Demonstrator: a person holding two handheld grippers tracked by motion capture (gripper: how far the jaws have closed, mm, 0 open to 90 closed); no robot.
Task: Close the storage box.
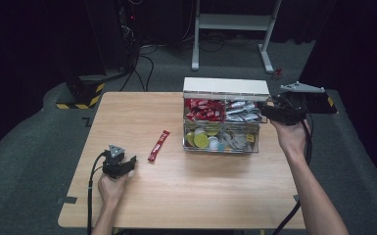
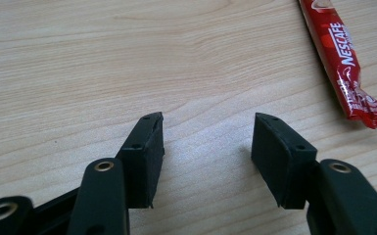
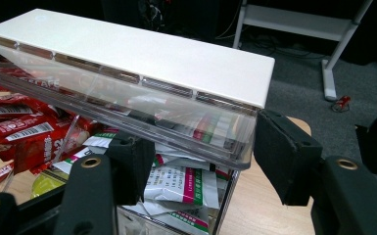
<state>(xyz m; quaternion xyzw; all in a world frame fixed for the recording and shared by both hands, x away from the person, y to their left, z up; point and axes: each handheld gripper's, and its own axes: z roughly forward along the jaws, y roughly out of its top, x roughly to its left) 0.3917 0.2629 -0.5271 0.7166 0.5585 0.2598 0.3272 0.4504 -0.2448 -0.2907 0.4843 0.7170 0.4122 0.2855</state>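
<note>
Our right gripper (image 3: 196, 161) holds the box's lid (image 3: 142, 54) up; our left gripper (image 2: 208, 147), fingers wide and empty, sits near the sachet (image 1: 158, 145) lying on the counter (image 1: 200, 191). Next, probably, grasp it and box it.

Bright, sharp tabletop amid dark, dim surroundings.

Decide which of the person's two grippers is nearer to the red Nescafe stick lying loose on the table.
Left. The left gripper rests on the table just beside the red stick, jaws apart and nothing between them. The right gripper is across the table at the clear organiser box's lid.
</note>
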